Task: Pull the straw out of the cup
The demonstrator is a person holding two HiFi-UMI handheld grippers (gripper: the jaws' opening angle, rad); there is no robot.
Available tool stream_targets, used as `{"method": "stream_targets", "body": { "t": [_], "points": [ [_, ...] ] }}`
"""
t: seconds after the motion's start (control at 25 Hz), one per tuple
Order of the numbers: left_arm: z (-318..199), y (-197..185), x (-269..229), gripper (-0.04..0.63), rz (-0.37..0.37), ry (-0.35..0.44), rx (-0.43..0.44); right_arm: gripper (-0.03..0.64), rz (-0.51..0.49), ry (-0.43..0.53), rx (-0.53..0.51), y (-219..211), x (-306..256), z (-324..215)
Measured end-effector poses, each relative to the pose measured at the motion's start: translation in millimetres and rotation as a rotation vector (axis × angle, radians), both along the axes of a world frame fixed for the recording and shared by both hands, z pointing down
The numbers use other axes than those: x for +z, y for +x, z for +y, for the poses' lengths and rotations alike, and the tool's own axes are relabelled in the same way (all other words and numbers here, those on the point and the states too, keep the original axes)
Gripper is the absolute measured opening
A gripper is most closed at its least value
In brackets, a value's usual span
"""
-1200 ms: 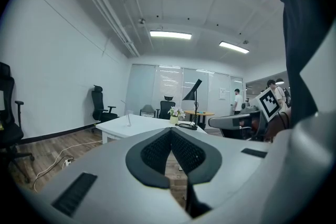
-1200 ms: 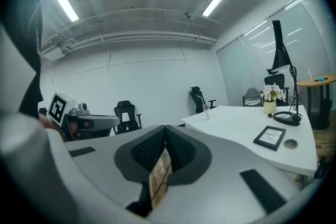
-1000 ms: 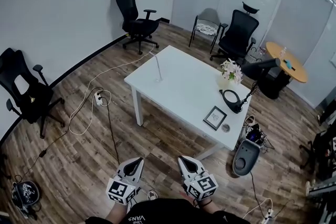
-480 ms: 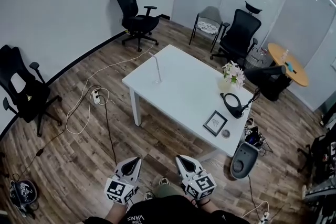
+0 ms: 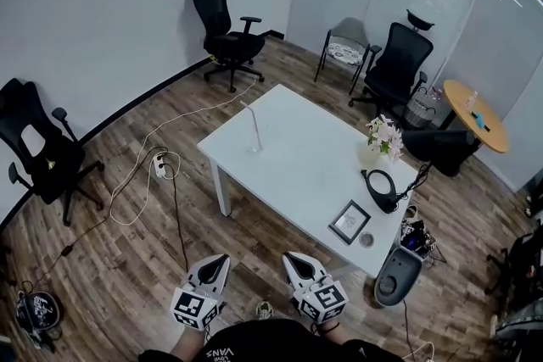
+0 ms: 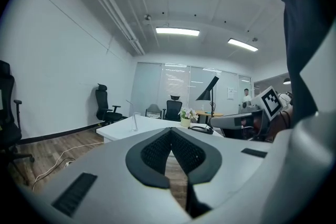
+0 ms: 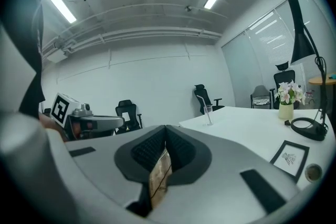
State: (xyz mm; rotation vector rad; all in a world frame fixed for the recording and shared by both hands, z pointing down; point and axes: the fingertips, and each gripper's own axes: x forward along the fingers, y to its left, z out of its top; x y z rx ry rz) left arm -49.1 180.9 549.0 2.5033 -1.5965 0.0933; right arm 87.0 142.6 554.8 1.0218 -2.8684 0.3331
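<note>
Two grippers: left gripper, right gripper. One white counter, bearing one cup, one straw, one vase of flowers, one lamp and one picture frame. Three black office chairs, one grey chair, one round table, one power strip.

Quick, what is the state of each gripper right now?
Left gripper: jaws closed, holding nothing.
Right gripper: jaws closed, holding nothing.
</note>
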Motion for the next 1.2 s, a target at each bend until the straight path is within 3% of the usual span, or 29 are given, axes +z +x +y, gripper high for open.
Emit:
{"method": "stream_targets", "body": {
  "t": [0.64,1.2],
  "points": [
    [-56.2,11.4,12.8,0.011,0.003,-0.016,-0.062,0.017,0.008,-0.019,-0.064,9.8,13.8,-61.7],
    [-144.9,-21.9,1.5,0.011,0.011,-0.006,0.018,0.017,0.015,0.0,-0.009,-30.6,2.4,-140.6]
  ]
}}
